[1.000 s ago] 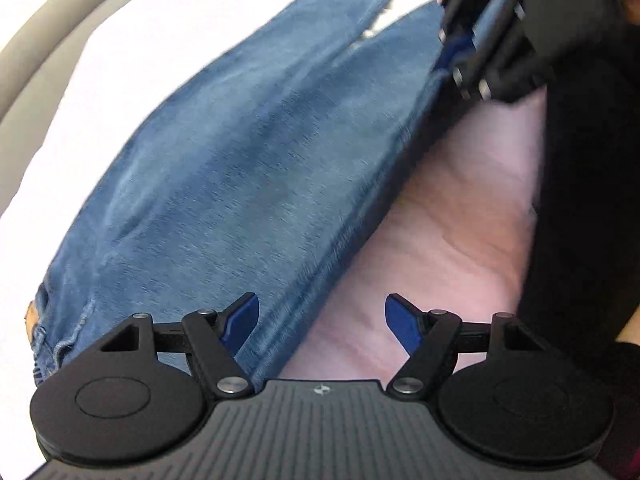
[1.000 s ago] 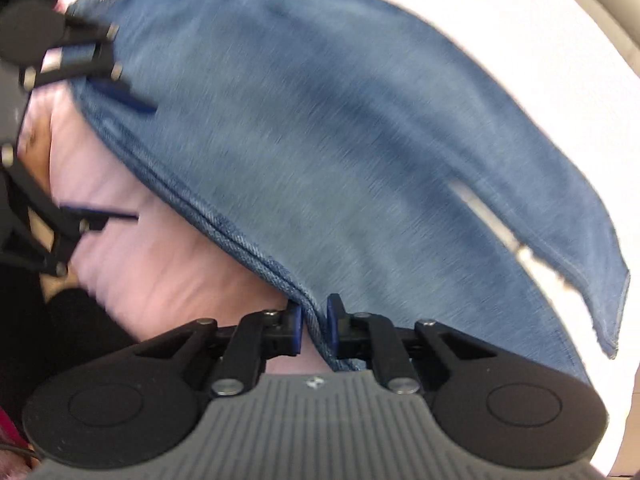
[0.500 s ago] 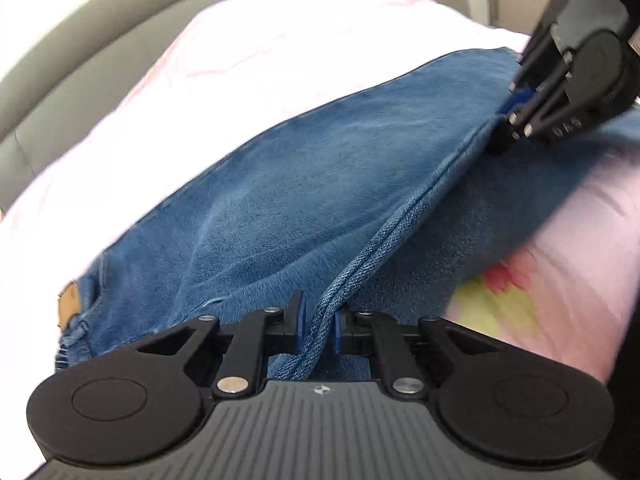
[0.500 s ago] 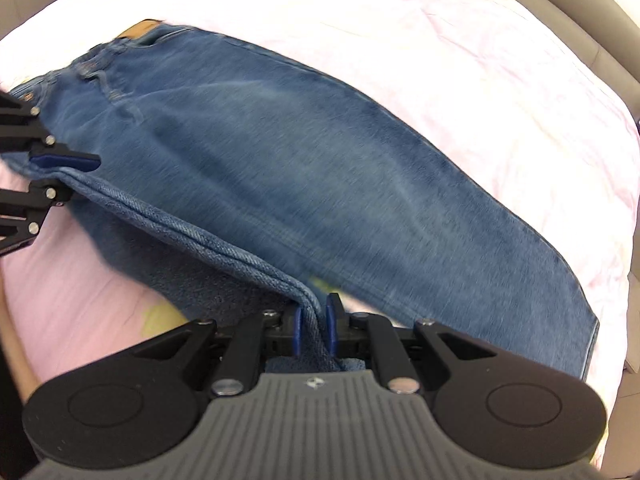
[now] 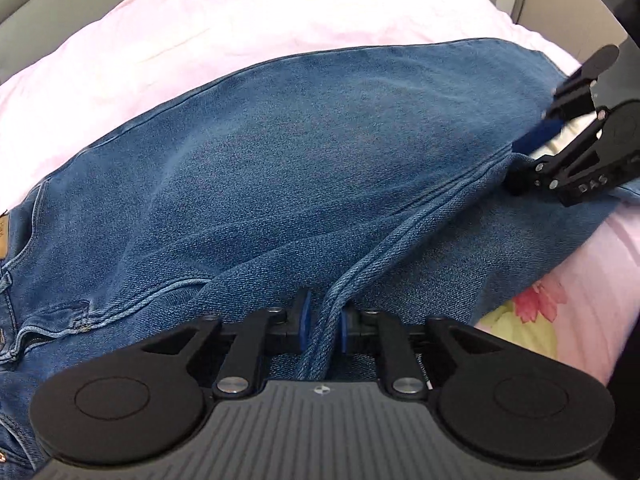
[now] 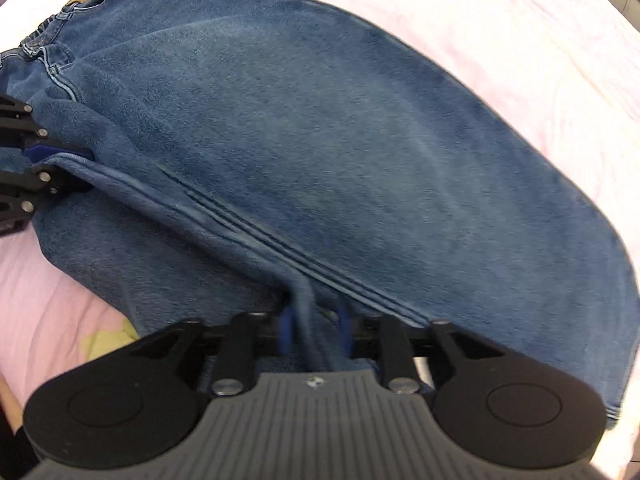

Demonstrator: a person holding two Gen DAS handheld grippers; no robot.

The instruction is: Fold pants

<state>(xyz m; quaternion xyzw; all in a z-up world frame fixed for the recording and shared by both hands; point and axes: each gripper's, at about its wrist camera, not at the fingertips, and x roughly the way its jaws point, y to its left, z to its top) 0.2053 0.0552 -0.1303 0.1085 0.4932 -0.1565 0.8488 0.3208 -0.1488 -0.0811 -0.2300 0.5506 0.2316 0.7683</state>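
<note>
The blue jeans [image 5: 304, 168] lie spread across the pink bed sheet [image 5: 224, 20], waistband at the left. The left hand-held gripper [image 5: 322, 326] is pinched narrow on a raised seam fold at the near edge. Farther right, the right hand-held gripper [image 6: 316, 334] grips the same doubled seam near the hem [image 6: 624, 368].

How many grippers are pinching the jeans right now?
2: the left gripper clamps the seam edge of the jeans nearer the waistband; the right gripper clamps that seam farther toward the hem.
</note>
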